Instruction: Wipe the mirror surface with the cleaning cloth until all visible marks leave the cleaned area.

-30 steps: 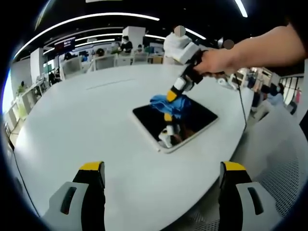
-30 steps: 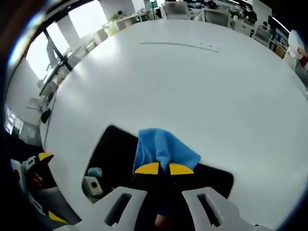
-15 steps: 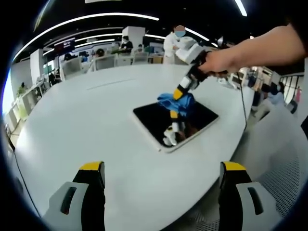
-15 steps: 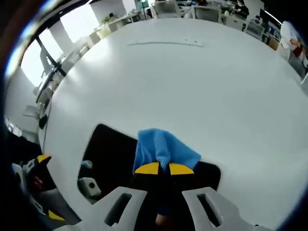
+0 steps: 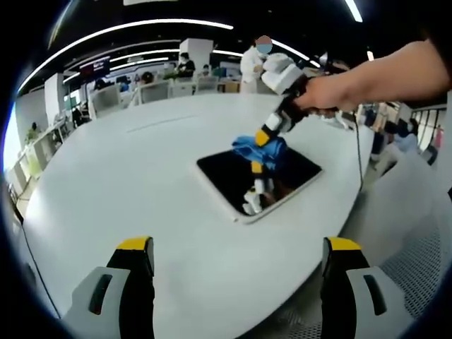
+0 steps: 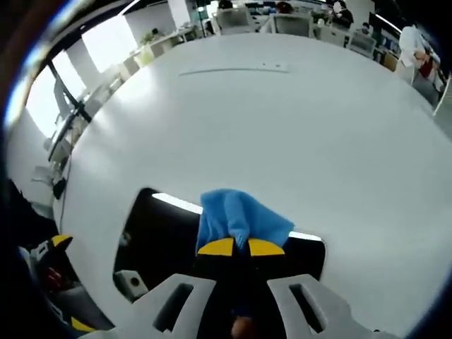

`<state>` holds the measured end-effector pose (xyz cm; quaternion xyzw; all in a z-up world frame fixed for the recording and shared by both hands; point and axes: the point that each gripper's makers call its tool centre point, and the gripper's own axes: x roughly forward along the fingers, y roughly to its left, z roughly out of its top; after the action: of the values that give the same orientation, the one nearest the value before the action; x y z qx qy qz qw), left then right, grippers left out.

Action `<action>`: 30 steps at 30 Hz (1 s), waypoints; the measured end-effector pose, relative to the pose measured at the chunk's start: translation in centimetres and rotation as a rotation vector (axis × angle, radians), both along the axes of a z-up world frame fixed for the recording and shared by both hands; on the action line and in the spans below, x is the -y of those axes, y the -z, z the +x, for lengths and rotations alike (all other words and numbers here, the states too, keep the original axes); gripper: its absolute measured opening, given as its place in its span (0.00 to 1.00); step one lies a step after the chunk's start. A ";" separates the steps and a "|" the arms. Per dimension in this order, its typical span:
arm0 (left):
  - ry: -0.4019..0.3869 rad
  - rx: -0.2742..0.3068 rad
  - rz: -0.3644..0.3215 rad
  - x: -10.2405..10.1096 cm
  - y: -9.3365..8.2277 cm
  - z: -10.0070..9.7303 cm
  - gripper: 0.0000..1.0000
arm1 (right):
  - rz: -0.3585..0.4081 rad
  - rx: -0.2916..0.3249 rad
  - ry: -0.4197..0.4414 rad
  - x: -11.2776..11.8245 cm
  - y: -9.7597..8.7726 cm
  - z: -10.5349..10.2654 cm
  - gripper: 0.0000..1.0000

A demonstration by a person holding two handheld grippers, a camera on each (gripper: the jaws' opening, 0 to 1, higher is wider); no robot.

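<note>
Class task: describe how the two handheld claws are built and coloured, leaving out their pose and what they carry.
The left claw has two broad light grey jaws with dark slots, each capped by a yellow tip over a black pad. The right claw matches: pale grey jaws, black inner faces, yellow tips. Seen from the left gripper view, its white body has black sections, and the person's forearm wears no sleeve.

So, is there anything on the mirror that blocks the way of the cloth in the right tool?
Nothing visible does. The right tool is shut on the blue cloth, which is at the mirror. The glass around the cloth is bare apart from reflections. The left tool is open, back from the mirror, above the white table.
</note>
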<state>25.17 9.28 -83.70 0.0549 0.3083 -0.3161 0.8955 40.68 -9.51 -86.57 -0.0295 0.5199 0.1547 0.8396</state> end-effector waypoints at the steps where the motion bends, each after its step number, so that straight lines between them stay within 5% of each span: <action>1: 0.002 -0.003 0.000 0.0 0.0 -0.1 0.99 | 0.000 0.001 0.004 0.0 0.1 0.1 0.00; 20: -0.005 -0.020 0.003 0.0 0.2 -0.3 0.99 | -0.012 0.015 0.025 0.5 1.3 -0.1 0.00; 30: 0.001 -0.009 -0.015 0.2 0.0 -0.1 0.99 | -0.034 0.030 0.009 0.1 0.5 -2.7 0.00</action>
<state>25.02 9.04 -83.73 0.0467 0.3101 -0.3194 0.8942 37.96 -9.62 -87.03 -0.0438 0.5100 0.1414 0.8473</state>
